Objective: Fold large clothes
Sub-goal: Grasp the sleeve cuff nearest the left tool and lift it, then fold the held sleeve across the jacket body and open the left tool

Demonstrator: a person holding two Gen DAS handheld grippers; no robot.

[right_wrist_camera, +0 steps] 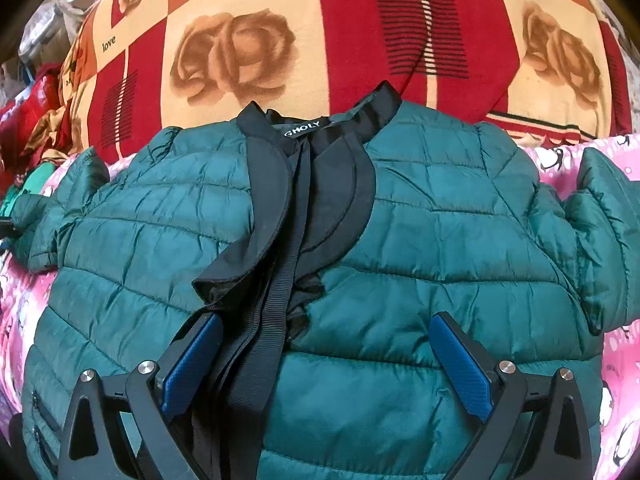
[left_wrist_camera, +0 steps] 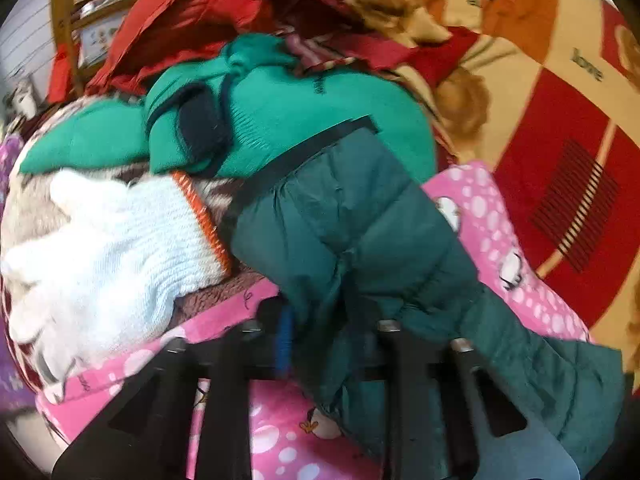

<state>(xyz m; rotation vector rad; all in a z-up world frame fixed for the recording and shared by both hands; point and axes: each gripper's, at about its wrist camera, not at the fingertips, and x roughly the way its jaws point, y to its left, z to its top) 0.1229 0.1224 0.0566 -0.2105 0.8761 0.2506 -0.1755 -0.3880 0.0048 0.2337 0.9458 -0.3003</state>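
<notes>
Now the left tool point(left_wrist_camera: 320, 332) clamps the green jacket's sleeve point(left_wrist_camera: 360, 240); the right tool point(right_wrist_camera: 326, 360) gapes over the jacket point(right_wrist_camera: 420, 240).

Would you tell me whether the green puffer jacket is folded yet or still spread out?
Spread out: the green puffer jacket lies flat, front up, on the pink sheet, both sleeves out sideways.

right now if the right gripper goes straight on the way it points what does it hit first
Most likely the green puffer jacket: the right gripper, fingers open, hangs over its front beside the black zip placket. The gap is hard to judge.
</notes>
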